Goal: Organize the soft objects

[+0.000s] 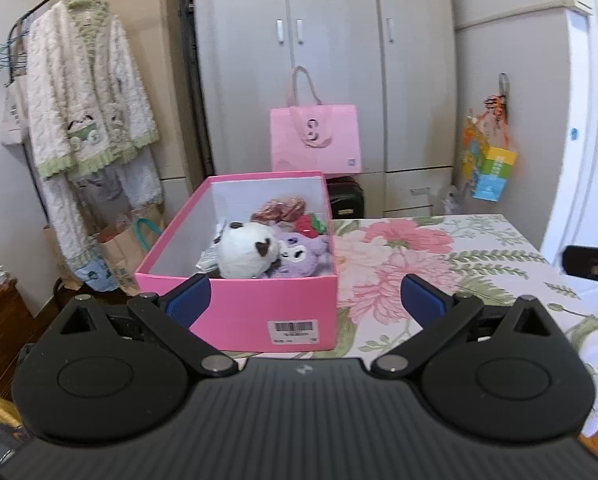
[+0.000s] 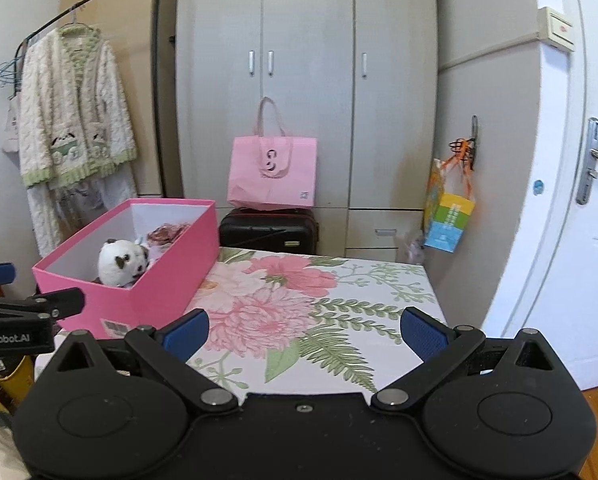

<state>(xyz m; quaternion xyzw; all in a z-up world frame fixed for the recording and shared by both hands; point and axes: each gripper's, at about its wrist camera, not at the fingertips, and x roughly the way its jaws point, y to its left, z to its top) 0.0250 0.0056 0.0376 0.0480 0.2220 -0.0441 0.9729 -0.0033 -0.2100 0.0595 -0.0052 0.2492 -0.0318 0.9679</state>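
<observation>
A pink box [image 1: 255,308] stands at the left end of the floral-cloth table [image 1: 439,260]. Inside lie a white panda plush [image 1: 247,254], a purple plush [image 1: 303,256], a red soft toy [image 1: 309,226] and a shiny bronze scrunchie [image 1: 279,208]. My left gripper [image 1: 305,300] hovers open just before the box's near wall, nothing between its blue pads. In the right wrist view the pink box [image 2: 155,280] sits to the left with the panda plush [image 2: 121,262] showing. My right gripper [image 2: 305,330] is open over the bare floral cloth [image 2: 299,296], to the right of the box.
A pink tote bag [image 2: 273,176] rests on a black suitcase [image 2: 269,230] behind the table, before grey wardrobes. A fluffy white-green robe [image 1: 87,108] hangs on a rack at left. A colourful bag [image 2: 449,216] hangs on a hook; a white door [image 2: 571,200] is at right.
</observation>
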